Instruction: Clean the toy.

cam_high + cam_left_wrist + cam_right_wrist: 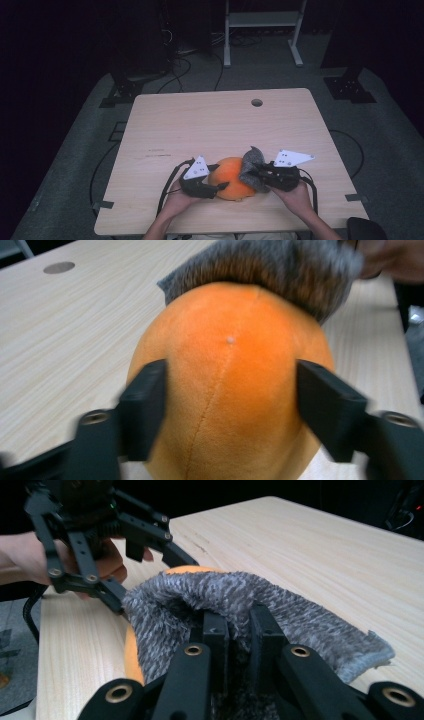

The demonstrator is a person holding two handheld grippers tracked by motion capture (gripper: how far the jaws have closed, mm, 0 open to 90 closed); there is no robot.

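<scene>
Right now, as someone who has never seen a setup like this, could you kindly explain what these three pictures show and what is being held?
A person sits at a light wooden table with a hand-held tool in each hand; each tool has two black fingers and its own camera. One picture looks down from above the table; the other two look along each tool's fingers.

On the table lies a round orange plush ball with a fuzzy grey knitted cloth draped over one side. The left gripper has its fingers against both sides of the ball. The right gripper pinches a fold of the grey cloth.
</scene>
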